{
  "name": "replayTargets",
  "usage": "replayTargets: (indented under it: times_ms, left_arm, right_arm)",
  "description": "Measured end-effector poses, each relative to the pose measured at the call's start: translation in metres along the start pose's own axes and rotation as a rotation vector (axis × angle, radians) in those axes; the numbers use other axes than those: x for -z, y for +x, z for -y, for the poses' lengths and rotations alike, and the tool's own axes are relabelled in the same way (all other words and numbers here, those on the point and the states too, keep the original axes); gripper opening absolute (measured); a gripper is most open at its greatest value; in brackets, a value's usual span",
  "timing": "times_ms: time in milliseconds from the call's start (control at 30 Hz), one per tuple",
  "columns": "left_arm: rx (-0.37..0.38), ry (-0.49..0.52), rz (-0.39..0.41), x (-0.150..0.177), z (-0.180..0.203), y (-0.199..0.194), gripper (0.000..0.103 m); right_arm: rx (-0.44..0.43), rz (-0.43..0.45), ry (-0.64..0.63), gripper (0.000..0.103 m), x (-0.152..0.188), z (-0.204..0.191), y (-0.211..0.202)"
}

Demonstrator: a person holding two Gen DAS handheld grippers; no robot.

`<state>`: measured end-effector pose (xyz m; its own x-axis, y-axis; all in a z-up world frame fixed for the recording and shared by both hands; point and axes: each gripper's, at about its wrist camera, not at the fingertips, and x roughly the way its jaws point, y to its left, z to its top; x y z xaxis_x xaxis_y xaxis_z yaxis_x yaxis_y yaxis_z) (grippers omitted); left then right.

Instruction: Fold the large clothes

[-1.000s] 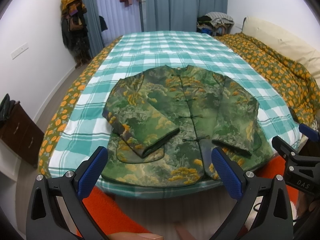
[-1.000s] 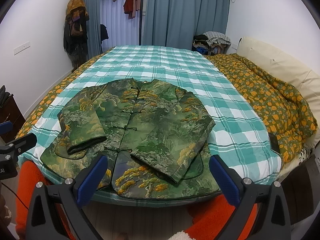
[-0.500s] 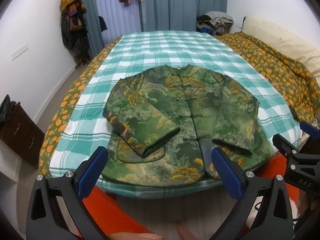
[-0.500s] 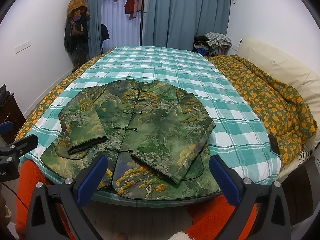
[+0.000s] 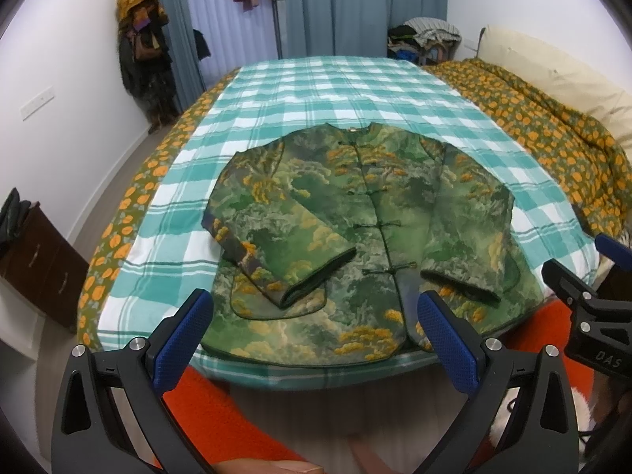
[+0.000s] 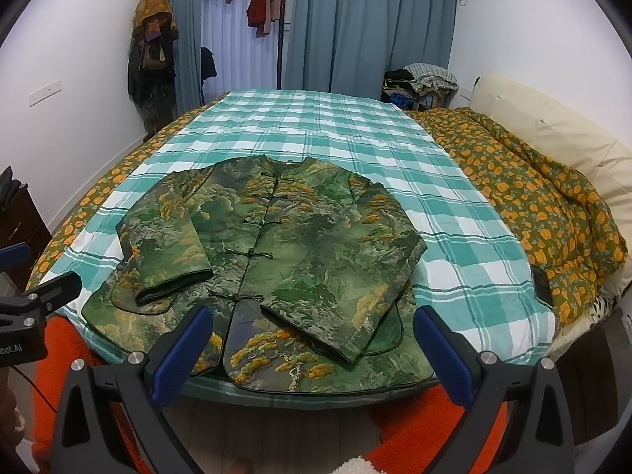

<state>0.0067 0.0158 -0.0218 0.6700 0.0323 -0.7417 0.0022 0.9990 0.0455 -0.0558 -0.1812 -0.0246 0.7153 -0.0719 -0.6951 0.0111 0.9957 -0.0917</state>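
Note:
A green and yellow patterned jacket (image 5: 367, 229) (image 6: 276, 260) lies front-up at the near end of the bed, buttoned, with both sleeves folded across its front. My left gripper (image 5: 312, 335) hangs open in front of the bed's near edge, just short of the jacket's hem, holding nothing. My right gripper (image 6: 314, 339) is likewise open and empty before the hem. Each gripper shows at the edge of the other's view: the right one (image 5: 584, 300) at the far right, the left one (image 6: 31, 308) at the far left.
A teal checked sheet (image 5: 328, 91) (image 6: 316, 126) covers the bed. An orange-flowered duvet (image 6: 533, 197) and a cream pillow (image 6: 541, 126) lie along the right. An orange rug (image 6: 426, 422) is on the floor below. A dark cabinet (image 5: 35, 260) stands left; coats (image 6: 152, 63) hang by the curtains.
Both grippers have risen very slightly and stay open. The jacket has not moved.

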Motion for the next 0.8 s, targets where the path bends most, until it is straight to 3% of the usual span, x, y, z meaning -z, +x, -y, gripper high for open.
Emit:
replayTargets:
  times_ms: [800]
  left_arm:
    - [-0.02, 0.053, 0.002, 0.0036, 0.0085, 0.0045, 0.103]
  right_arm:
    - [-0.001, 0.001, -0.001, 0.103, 0.0029, -0.001, -0.0008]
